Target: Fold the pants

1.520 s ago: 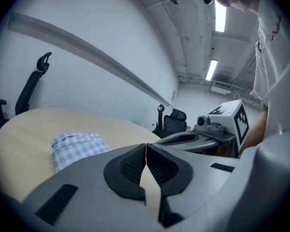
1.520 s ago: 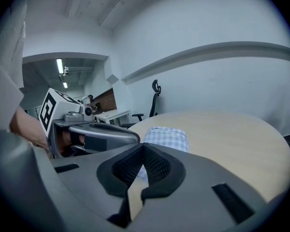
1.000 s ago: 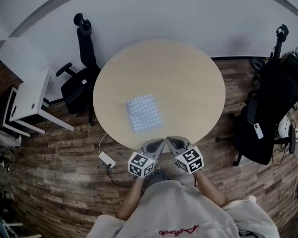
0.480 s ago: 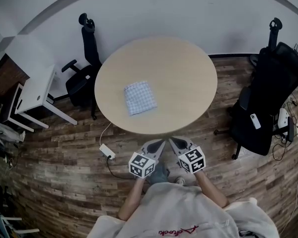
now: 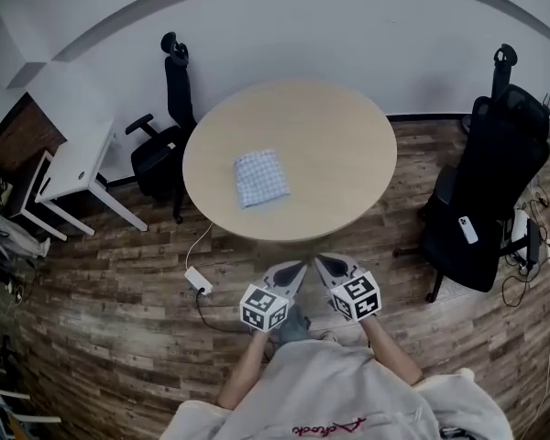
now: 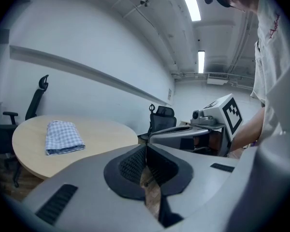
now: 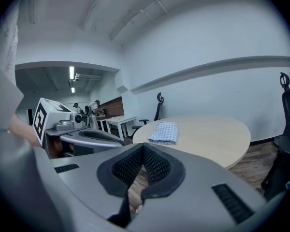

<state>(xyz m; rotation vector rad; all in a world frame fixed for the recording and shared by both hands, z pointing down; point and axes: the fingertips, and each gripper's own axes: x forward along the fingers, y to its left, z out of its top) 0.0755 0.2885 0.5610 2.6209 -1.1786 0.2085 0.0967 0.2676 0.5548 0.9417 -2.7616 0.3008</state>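
I am keeping my left gripper (image 5: 294, 269) and right gripper (image 5: 324, 263) closed and empty, side by side, short of the table (image 5: 339, 145). Folded pants (image 5: 260, 177) are lying on its left half.

Both grippers are held side by side just short of the near edge of the worktop (image 5: 335, 145), clear of it, pointed toward it and tilted slightly downward. The left gripper (image 5: 294, 269) is seen with its fingers (image 6: 129, 164) pressed together on nothing; the right gripper (image 5: 322, 264) is likewise closed and empty. The left forearm (image 5: 245, 367) and right forearm (image 5: 391, 354) are drawn in close to the torso (image 5: 335, 394).
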